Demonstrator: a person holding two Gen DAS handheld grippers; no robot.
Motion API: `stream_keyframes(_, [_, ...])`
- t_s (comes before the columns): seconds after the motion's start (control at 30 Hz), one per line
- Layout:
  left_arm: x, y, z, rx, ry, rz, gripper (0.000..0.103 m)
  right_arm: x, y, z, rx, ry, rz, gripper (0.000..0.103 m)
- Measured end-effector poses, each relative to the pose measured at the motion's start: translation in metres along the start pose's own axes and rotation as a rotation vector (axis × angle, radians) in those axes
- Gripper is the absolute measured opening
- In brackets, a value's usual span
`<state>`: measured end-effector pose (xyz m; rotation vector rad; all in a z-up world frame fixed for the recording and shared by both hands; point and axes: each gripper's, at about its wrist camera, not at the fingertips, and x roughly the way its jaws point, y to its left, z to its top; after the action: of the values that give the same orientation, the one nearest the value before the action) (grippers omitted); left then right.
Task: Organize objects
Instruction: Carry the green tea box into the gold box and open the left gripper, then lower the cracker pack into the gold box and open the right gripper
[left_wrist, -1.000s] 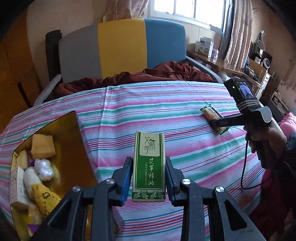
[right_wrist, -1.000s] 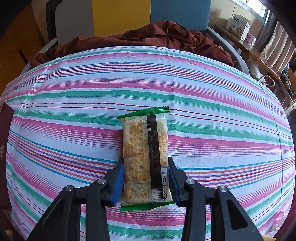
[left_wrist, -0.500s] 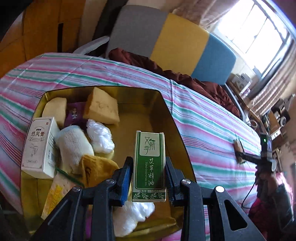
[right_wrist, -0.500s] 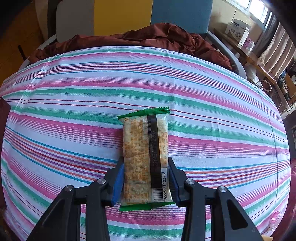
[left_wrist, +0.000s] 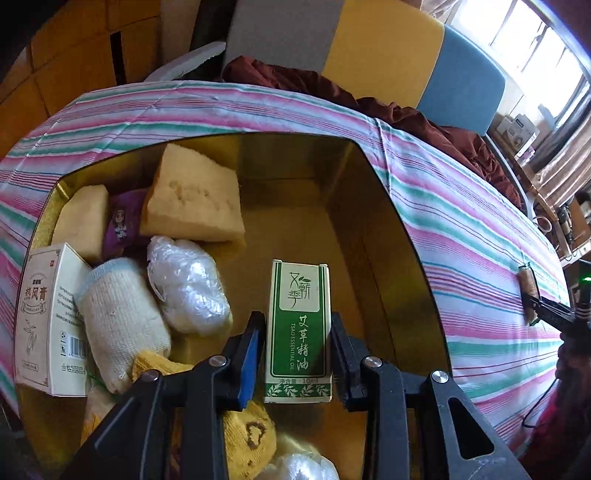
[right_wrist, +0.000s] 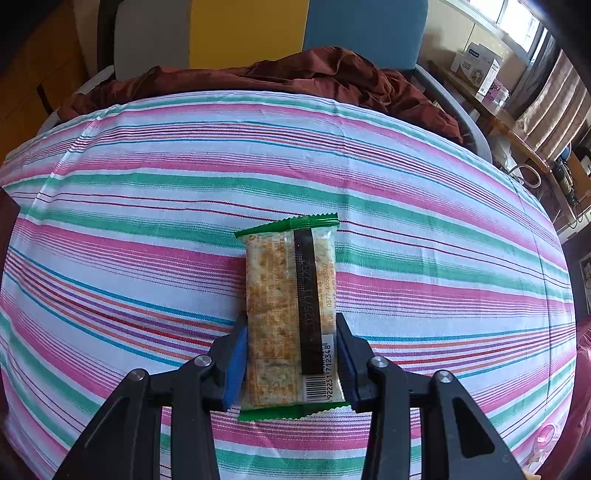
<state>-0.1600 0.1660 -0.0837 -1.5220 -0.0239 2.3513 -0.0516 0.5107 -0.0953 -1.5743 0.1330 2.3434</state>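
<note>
1. Now the left gripper (left_wrist: 298, 354) hangs over the gold tray (left_wrist: 384, 192) – a second ago it was over the striped cloth (left_wrist: 461, 236) beside the tray, so the green essential-oil box (left_wrist: 298, 328) has been carried across to its drop spot.
2. Left fingers pinch the green box by its sides, box upright, above the bare right part of the tray floor; sponges, a white roll and a cream box (left_wrist: 48, 325) crowd the tray's left side.
3. Meaning – placing looks next, release not yet done.
4. Left gripper points steeply down into the tray and has rolled with the swing.
5. Right gripper (right_wrist: 291, 363) hasn't moved – tilted down, pads pressed on the lower end of the cracker packet (right_wrist: 290, 314), which lies flat on the cloth (right_wrist: 147, 206) mid-table, well apart from the tray.
</note>
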Motion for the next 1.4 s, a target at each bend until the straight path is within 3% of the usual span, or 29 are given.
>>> stream_keyframes(0.1, [-0.003,0.003,-0.001,-0.002,-0.009,-0.005,0.041,0.001,0.000,0.000,0.000,0.000,-0.004,0.042])
stream_keyframes(0.17, [-0.010,0.003,-0.002,-0.001,-0.027,-0.021,0.051,0.001,0.001,0.000,-0.003,0.001,-0.008,0.042])
stream_keyframes(0.4, [-0.057,0.006,-0.015,0.020,-0.151,-0.002,0.054,-0.003,0.009,0.004,0.006,0.043,-0.048,0.042])
stream_keyframes(0.5, [-0.077,0.010,-0.025,0.032,-0.212,0.036,0.058,-0.012,0.025,0.003,0.003,0.054,0.010,0.042])
stream_keyframes(0.7, [-0.108,0.025,-0.050,0.037,-0.298,0.120,0.063,-0.065,0.092,0.005,-0.061,-0.037,0.168,0.042])
stream_keyframes(0.97, [-0.135,0.047,-0.084,0.017,-0.368,0.198,0.072,-0.141,0.229,-0.013,-0.252,-0.157,0.378,0.042])
stream_keyframes(1.2, [-0.145,0.065,-0.098,-0.023,-0.393,0.230,0.084,-0.142,0.318,-0.036,-0.383,-0.135,0.389,0.042])
stream_keyframes(1.4, [-0.145,0.075,-0.104,-0.062,-0.394,0.236,0.091,-0.119,0.348,-0.053,-0.403,-0.094,0.345,0.042])
